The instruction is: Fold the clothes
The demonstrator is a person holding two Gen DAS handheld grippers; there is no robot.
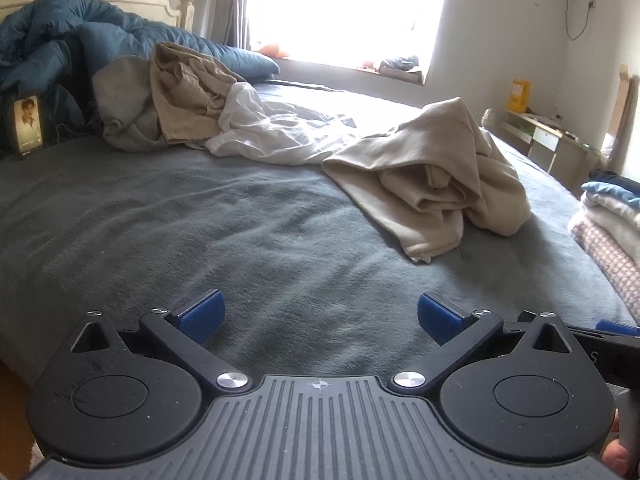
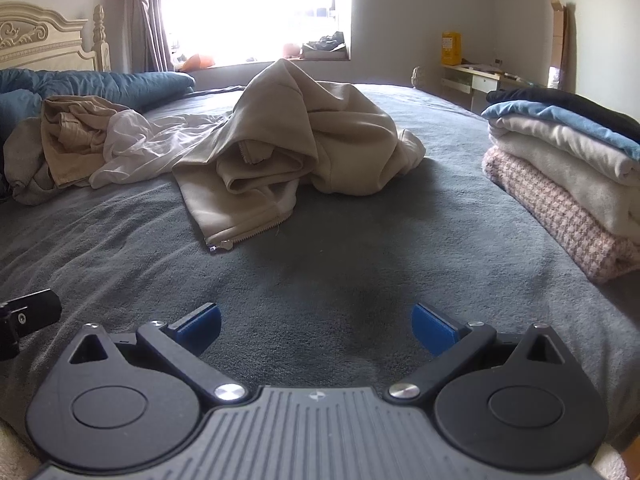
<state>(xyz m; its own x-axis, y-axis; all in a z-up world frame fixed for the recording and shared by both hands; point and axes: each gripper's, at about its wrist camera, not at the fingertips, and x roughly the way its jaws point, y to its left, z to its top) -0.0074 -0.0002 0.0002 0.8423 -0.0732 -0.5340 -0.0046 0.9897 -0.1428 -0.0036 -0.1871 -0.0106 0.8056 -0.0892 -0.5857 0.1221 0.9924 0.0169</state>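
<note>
Framed photo (image 1: 27, 124) left view only, zipper pull (image 2: 218, 247) right only

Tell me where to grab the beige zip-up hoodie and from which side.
Grip the beige hoodie at its zippered hem corner, coming in low from the near side. That corner lies flat and apart from the crumpled bulk, pointing toward the open right gripper.

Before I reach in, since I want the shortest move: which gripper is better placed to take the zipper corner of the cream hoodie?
Probably the right gripper: the cream hoodie lies almost straight ahead of it, zipper corner just left of centre. From the left gripper it lies off to the right. Both are open and empty.
</note>
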